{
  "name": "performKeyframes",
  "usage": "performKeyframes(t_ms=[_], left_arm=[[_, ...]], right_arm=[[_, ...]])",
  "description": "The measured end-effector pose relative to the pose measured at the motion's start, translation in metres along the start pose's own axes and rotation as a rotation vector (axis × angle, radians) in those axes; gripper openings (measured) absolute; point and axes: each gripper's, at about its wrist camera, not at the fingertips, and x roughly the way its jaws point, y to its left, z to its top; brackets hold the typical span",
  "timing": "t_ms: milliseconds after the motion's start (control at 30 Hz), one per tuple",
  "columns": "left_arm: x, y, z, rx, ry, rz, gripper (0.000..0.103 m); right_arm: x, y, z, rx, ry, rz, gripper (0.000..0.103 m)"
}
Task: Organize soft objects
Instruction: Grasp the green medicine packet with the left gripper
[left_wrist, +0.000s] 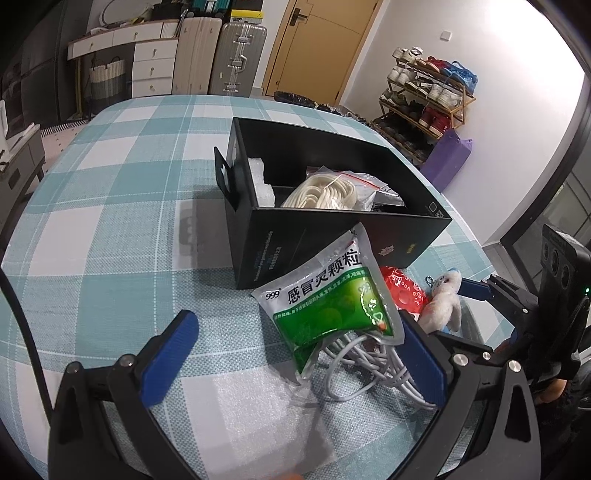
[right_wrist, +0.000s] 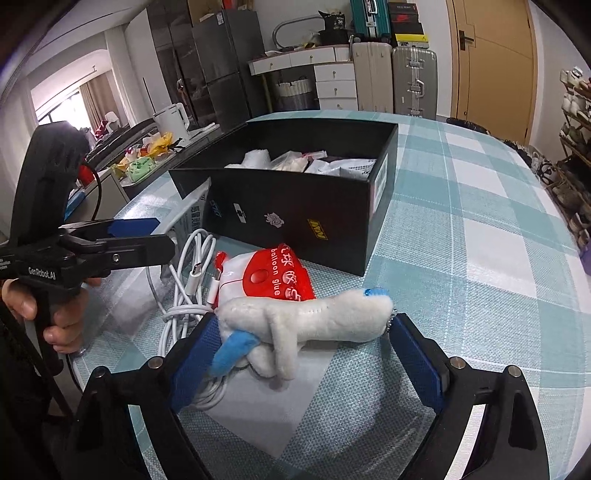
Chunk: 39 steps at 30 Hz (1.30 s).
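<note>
A black box (left_wrist: 325, 236) (right_wrist: 295, 206) stands on the checked tablecloth and holds a bagged cream cord (left_wrist: 325, 192) and white foam. In front of it lie a green medicine pouch (left_wrist: 332, 295), a white cable bundle (left_wrist: 369, 362) (right_wrist: 188, 288), a red balloon-glue packet (right_wrist: 277, 277) (left_wrist: 402, 288) and a white plush toy (right_wrist: 310, 321) (left_wrist: 443, 299). My left gripper (left_wrist: 299, 347) is open around the pouch and cable. My right gripper (right_wrist: 306, 350) is open with the plush toy between its fingers, which appear to touch its ends; it also shows in the left wrist view (left_wrist: 476, 291).
A sheet of white foam wrap (left_wrist: 258, 413) lies under the left gripper. The left gripper (right_wrist: 125, 236) shows at the left of the right wrist view, beside the cable. Suitcases, drawers, a door and a shoe rack stand beyond the table.
</note>
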Motion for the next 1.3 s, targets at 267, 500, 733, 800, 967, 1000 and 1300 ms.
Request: performKeyframes(t_ms=[267, 500, 733, 800, 967, 1000, 1300], left_arm=[[-0.003, 0.008, 0.006, -0.067, -0.030, -0.057, 0.103], [0.015, 0.017, 0.007, -0.134, 0.014, -0.071, 0.101], [0.011, 0.016, 0.003, -0.120, 0.005, -0.080, 0.088], [0.010, 0.017, 0.003, -0.128, 0.012, -0.115, 0.076], [0.004, 0.015, 0.002, -0.121, 0.004, -0.161, 0.052], [0.002, 0.014, 0.002, -0.116, 0.000, -0.155, 0.045], [-0.010, 0.024, 0.001, -0.096, -0.034, -0.053, 0.005]], right_arm=[[-0.006, -0.003, 0.001, 0.007, -0.017, -0.009, 0.093], [-0.008, -0.003, 0.001, 0.006, -0.024, -0.011, 0.093], [-0.008, -0.004, 0.001, 0.010, -0.026, -0.008, 0.093], [-0.008, -0.004, 0.001, 0.010, -0.026, -0.008, 0.093], [-0.009, -0.003, 0.001, 0.009, -0.028, -0.008, 0.093], [-0.010, -0.003, 0.001, 0.009, -0.029, -0.007, 0.093], [-0.013, -0.001, 0.002, -0.002, -0.047, -0.009, 0.093]])
